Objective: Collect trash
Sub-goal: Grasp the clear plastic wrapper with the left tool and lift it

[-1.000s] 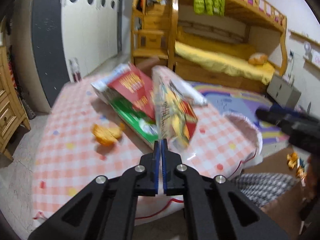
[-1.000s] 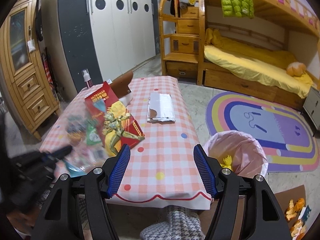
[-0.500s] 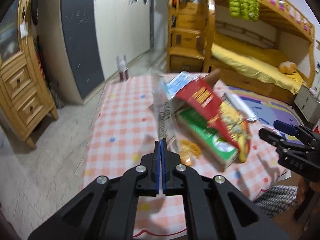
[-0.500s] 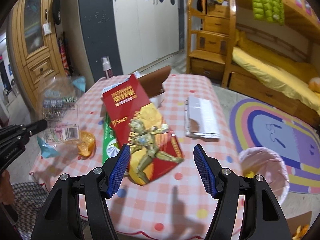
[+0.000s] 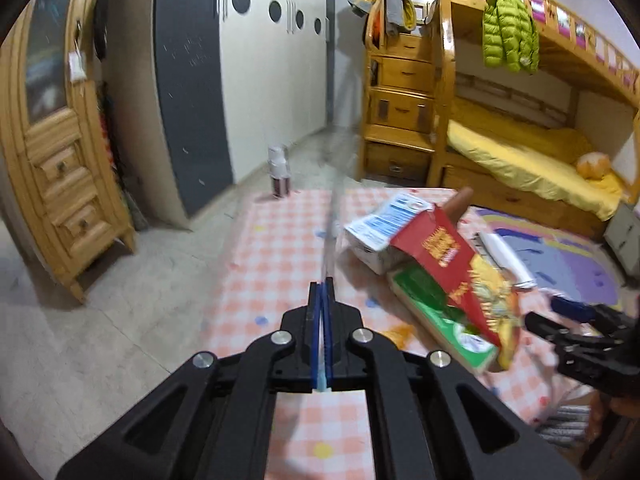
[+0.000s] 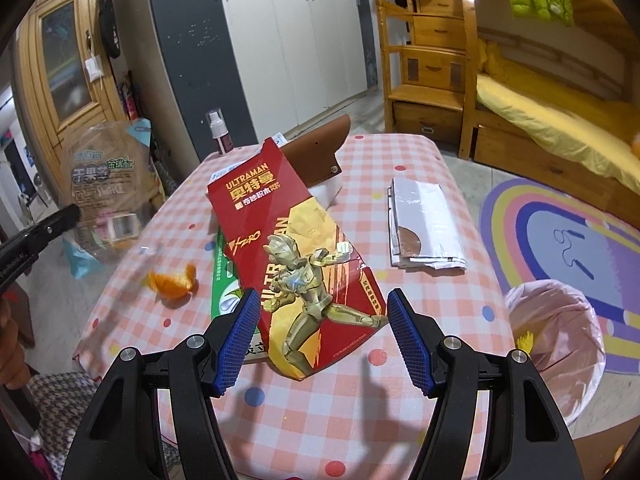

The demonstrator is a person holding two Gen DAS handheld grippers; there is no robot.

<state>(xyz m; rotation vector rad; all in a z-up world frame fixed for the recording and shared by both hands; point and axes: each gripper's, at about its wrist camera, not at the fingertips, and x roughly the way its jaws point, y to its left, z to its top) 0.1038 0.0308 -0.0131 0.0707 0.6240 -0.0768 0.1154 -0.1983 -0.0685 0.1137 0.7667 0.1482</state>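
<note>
Checked cloth is covering the table (image 5: 276, 248) in the left view, where the left gripper (image 5: 323, 292), jaws pinching one clear bag (image 5: 330, 236), is swinging away from the boxes, while in the right view the right gripper (image 6: 320, 336) is waiting wide over one red box (image 6: 296, 248), one orange peel (image 6: 174, 284), one grey wrapper (image 6: 424, 228) and one pink bin (image 6: 560, 320).

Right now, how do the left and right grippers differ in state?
The left gripper has its jaws shut on a clear plastic bag; the right gripper has its jaws wide open, holding nothing. The left is off the table's side; the right hangs over the red Ultraman box. Both have blue pads.
</note>
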